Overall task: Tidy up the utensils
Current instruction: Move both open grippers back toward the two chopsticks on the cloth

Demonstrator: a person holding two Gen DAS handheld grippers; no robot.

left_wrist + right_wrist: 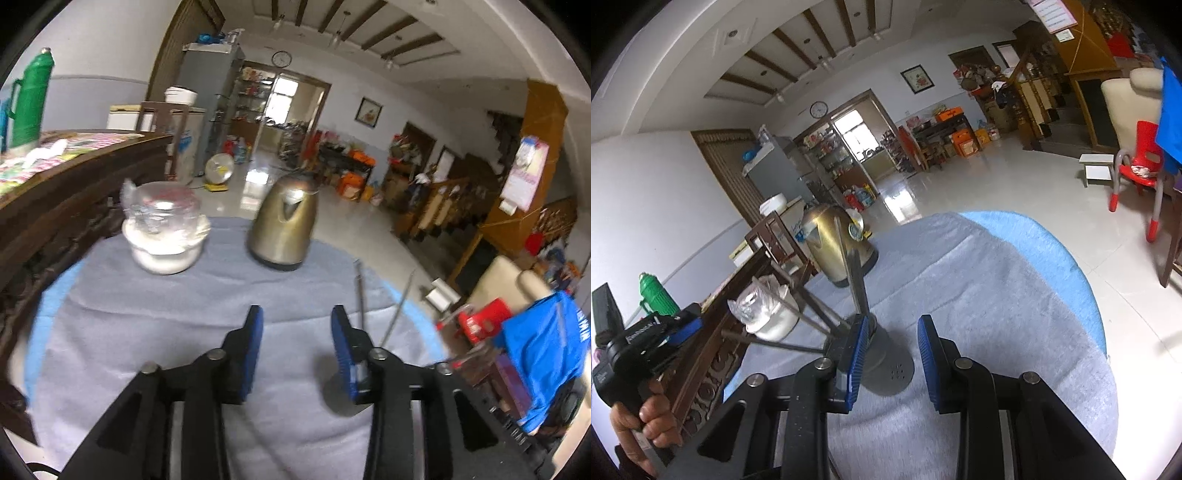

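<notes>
A grey utensil holder (pixel 886 363) lies on the grey cloth with several thin utensil handles (pixel 857 280) sticking out of it. In the right wrist view it sits just left of my open, empty right gripper (pixel 892 354), partly behind the left finger. In the left wrist view two thin handles (pixel 361 295) show past the right finger of my left gripper (pixel 297 334), which is open and empty above the cloth. The left gripper also shows in the right wrist view (pixel 687 328), held in a hand at the far left.
A gold electric kettle (pixel 284 221) and a white pot with a plastic bag in it (pixel 164 236) stand at the far side of the round table (pixel 1052 243). A dark carved wooden cabinet (pixel 55 221) runs along the left. A red chair (pixel 1137 170) stands at the right.
</notes>
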